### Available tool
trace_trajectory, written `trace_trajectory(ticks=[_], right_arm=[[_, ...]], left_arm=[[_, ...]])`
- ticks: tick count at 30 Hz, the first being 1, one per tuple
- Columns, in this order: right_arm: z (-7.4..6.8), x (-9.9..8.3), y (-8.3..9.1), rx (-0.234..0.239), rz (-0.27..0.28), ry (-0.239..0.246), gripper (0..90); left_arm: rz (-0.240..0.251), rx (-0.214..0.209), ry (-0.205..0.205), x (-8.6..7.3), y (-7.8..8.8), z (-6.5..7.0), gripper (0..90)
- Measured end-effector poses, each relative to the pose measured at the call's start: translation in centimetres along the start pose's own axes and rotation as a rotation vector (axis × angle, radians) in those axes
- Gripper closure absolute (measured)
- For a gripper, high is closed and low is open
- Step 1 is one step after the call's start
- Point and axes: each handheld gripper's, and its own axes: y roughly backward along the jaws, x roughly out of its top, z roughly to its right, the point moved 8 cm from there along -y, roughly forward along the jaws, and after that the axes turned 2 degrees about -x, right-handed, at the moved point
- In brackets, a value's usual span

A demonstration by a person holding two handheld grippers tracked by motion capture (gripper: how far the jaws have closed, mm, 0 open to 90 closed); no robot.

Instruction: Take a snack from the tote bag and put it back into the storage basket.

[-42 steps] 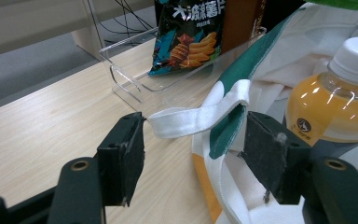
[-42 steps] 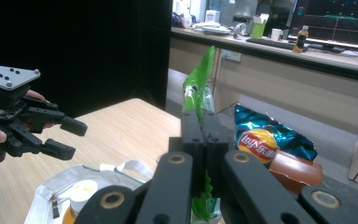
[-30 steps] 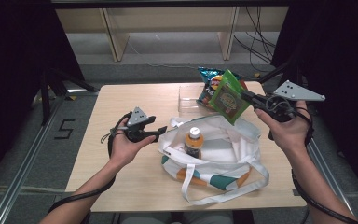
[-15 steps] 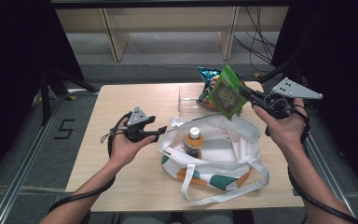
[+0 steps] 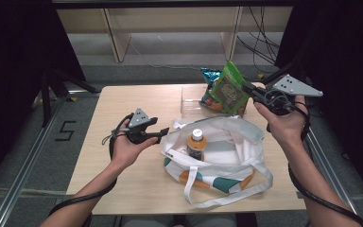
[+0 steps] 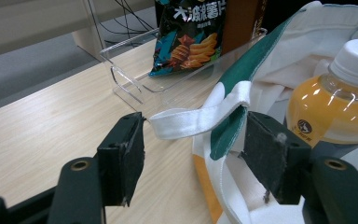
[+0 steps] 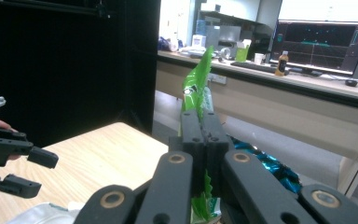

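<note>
From the high view, the right gripper [image 5: 246, 88] is raised above the far right part of the wooden table [image 5: 123, 101], its jaws pinched flat on the edge of a green snack bag [image 5: 230, 89] that hangs in the air over a clear plastic tray [image 5: 189, 101]. A dark blue chip bag [image 5: 209, 75] stands in that tray behind the green one. The left gripper [image 5: 162, 134] sits low at the left rim of a white tote bag [image 5: 236, 151] with green and orange panels, jaws spread. An orange drink bottle [image 5: 196, 143] stands upright inside the tote.

In the left gripper view, the two black jaws are wide apart — a white strap loop [image 6: 200, 116] and the tote's green-edged rim [image 6: 228, 126] lie between them, the rim touching the right-hand pad while the left-hand pad is clear. The bottle [image 6: 340, 102] is just beyond, the chip bag [image 6: 191, 35] in the tray [image 6: 135, 77] farther off.

In the right gripper view, the jaws are closed hard together on the green snack bag [image 7: 196, 84], which rises edge-on above them — the blue bag [image 7: 265, 163] lies below, and the left gripper [image 7: 21, 172] shows at the left edge.
</note>
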Motion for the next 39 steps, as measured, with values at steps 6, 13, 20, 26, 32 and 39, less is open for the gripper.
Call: trace_trajectory(ticks=[6, 13, 20, 26, 32, 39], right_arm=[[0.2, 0.1, -0.8, 0.003, 0.006, -0.004, 90.0], [0.5, -0.1, -1.5, -0.012, 0.007, -0.006, 90.0], [1.0, -0.2, -2.0, -0.032, 0.008, -0.002, 90.0], [1.3, -0.3, -2.6, -0.043, 0.001, -0.02, 90.0], [1.6, -0.6, -3.1, -0.056, -0.01, -0.016, 90.0], [1.9, -1.2, -3.7, -0.065, -0.012, -0.036, 90.0]], left_arm=[[0.0, -0.001, -0.001, 0.0, 0.0, 0.0, 37.6], [-0.001, -0.001, 0.0, 0.0, 0.0, 0.0, 37.5], [-0.001, -0.001, 0.003, 0.0, 0.0, 0.0, 37.5], [-0.001, -0.001, 0.002, 0.0, 0.0, -0.1, 37.5], [0.0, 0.0, 0.0, 0.0, 0.1, -0.2, 37.5], [-0.001, -0.002, 0.001, -0.1, 0.1, -0.1, 37.4]])
